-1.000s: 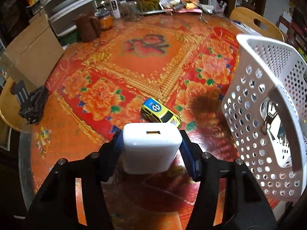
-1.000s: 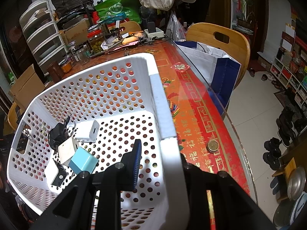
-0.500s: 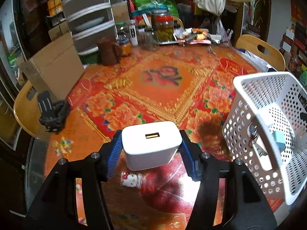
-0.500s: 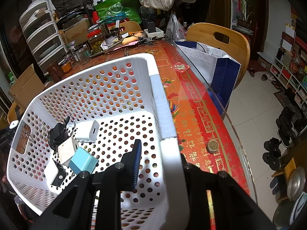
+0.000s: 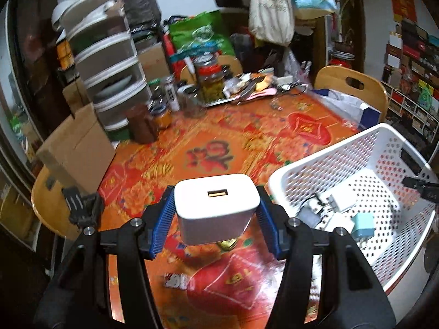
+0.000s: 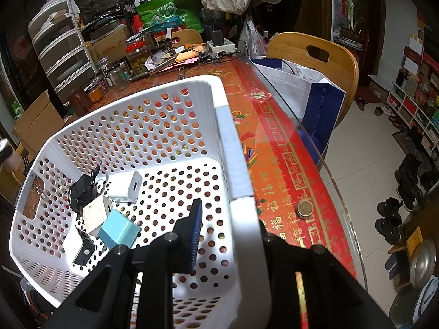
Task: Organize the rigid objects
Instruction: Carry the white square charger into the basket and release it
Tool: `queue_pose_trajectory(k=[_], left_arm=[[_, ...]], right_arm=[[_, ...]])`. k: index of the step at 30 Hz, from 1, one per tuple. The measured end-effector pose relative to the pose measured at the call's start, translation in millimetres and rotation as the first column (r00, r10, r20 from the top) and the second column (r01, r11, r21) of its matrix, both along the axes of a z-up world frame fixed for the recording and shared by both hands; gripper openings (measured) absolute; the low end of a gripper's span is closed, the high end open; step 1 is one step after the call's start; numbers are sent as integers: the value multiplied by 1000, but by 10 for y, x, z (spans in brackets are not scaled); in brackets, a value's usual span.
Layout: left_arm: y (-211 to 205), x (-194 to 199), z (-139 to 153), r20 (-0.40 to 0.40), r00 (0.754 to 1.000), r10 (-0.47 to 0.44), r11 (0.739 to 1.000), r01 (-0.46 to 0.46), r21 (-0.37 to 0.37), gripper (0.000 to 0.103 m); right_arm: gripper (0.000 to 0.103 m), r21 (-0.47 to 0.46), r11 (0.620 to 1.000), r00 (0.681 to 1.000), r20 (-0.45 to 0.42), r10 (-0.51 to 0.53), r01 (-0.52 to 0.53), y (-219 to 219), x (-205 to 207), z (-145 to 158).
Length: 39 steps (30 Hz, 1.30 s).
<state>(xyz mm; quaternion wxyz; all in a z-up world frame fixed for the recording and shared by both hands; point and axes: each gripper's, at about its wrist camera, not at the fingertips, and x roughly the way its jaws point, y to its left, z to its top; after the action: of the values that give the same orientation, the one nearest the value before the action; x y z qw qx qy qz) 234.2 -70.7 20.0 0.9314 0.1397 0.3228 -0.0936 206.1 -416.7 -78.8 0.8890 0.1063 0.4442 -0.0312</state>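
My left gripper [image 5: 216, 213] is shut on a white USB charger block [image 5: 216, 205] and holds it in the air above the red patterned table, left of the white perforated basket [image 5: 365, 148]. My right gripper [image 6: 227, 233] is shut on the basket's near wall [image 6: 241, 241], one finger [image 6: 194, 227] inside and the other hidden outside. In the basket lie a white charger [image 6: 126, 186], a beige cube charger [image 6: 96, 213], a light blue cube charger [image 6: 119, 231], a black-faced adapter [image 6: 82, 249] and a black plug with cord [image 6: 82, 192]; several also show in the left wrist view [image 5: 337, 211].
A small figurine [image 5: 175, 279] and a yellow toy partly hidden under the charger [image 5: 226, 244] lie on the table below my left gripper. Jars [image 5: 211, 79], a brown pitcher [image 5: 142, 126] and clutter stand at the far edge. A coin [image 6: 304, 208] lies right of the basket. Wooden chairs [image 6: 315, 54] surround the table.
My left gripper has risen and tilted up with the white charger, moving toward the basket; the basket's inside now shows. My right gripper stays on the basket wall.
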Motion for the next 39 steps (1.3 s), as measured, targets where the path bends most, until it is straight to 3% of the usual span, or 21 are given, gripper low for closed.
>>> queue_pose_trajectory(k=[5, 8, 18, 24, 28, 31, 32, 33, 35, 37, 39], left_arm=[[-487, -130, 201, 29, 997, -73, 997, 71, 39, 55], [-809, -171, 193, -2, 992, -129, 990, 129, 65, 55], [-1583, -86, -407, -184, 959, -215, 953, 247, 175, 54], [-1840, -80, -791, -319, 912, -257, 924, 328, 196, 54], [-2007, -25, -996, -428, 857, -288, 904, 390, 173, 54], [-2055, -4, -1014, -422, 860, -287, 903, 390, 181, 54], [-2066, 2, -1005, -417, 860, -296, 903, 394, 173, 58], [-2054, 8, -981, -406, 863, -299, 906, 391, 164, 70], [-1932, 13, -833, -343, 895, -286, 924, 353, 149, 84], [-1691, -11, -648, -273, 923, -271, 946, 307, 99, 86], [-1231, -63, -435, -204, 950, -237, 970, 245, 14, 97]], right_arm=[[24, 1, 1000, 1000, 1, -1, 1, 1, 0, 1], [24, 2, 1000, 1000, 1, 0, 0, 7, 2, -1], [24, 9, 1000, 1000, 3, 3, -3, 19, 0, -8], [24, 9, 1000, 1000, 3, 6, -6, 22, 2, -8], [24, 9, 1000, 1000, 2, 6, -6, 19, 3, -7], [24, 8, 1000, 1000, 1, 6, -6, 17, 6, -6], [24, 8, 1000, 1000, 1, 6, -6, 17, 5, -6], [24, 9, 1000, 1000, 1, 6, -6, 17, 6, -6], [24, 8, 1000, 1000, 0, 8, -8, 17, 8, -10], [24, 9, 1000, 1000, -1, 9, -9, 19, 9, -14], [24, 9, 1000, 1000, -1, 10, -10, 21, 8, -16]])
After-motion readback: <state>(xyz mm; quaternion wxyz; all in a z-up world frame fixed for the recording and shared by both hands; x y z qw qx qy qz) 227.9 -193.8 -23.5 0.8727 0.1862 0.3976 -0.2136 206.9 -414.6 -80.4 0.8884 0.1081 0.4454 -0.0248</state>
